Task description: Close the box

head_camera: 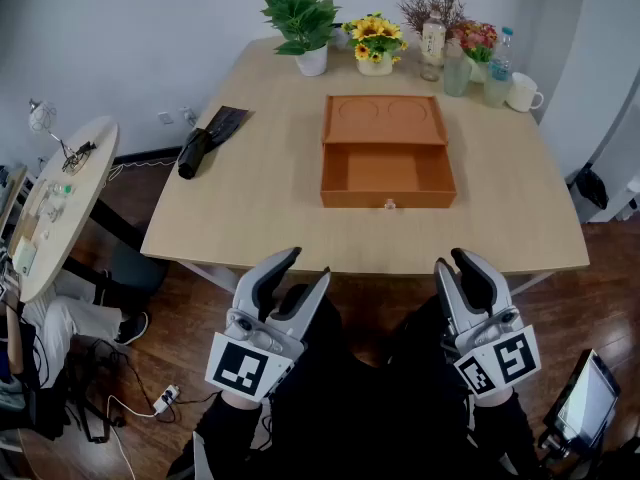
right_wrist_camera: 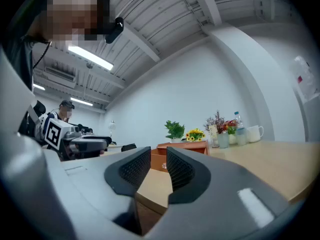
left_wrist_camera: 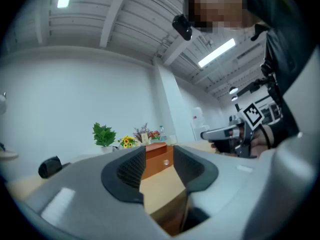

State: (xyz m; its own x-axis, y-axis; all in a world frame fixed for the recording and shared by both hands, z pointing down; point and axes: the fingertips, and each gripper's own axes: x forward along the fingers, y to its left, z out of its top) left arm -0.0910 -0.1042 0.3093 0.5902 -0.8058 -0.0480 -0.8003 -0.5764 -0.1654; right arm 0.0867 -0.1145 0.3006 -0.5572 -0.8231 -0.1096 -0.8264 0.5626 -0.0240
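Nearest to you are your two tools, held low over your lap and short of the table's edge. Your left gripper [head_camera: 306, 265] has its fingers [left_wrist_camera: 131, 170] spread apart with nothing between them. Your right gripper [head_camera: 452, 260] also has its fingers [right_wrist_camera: 181, 170] parted, by a narrower gap, and it is empty too.

Ahead of you is the wooden tabletop [head_camera: 250, 198]. The orange box [head_camera: 385, 120] sits near its middle, square to you and well apart from both grippers. Its drawer [head_camera: 385, 173] is pulled out toward you and looks empty. A small clear knob [head_camera: 389, 204] sits at the centre of the drawer's front. A folded black umbrella [head_camera: 205, 140] lies off to the left, and the potted plant [head_camera: 300, 23], the flowers [head_camera: 375, 40] and the mug [head_camera: 521, 92] stand along the far edge, clear of your path.

By the look of it, you are at the very start: the reach has not begun and the drawer stands fully open. Next, bring one gripper forward to the drawer's front, beside the knob. Then push it straight back, squarely, so that it slides in without skewing the box; the other gripper could steady the box.
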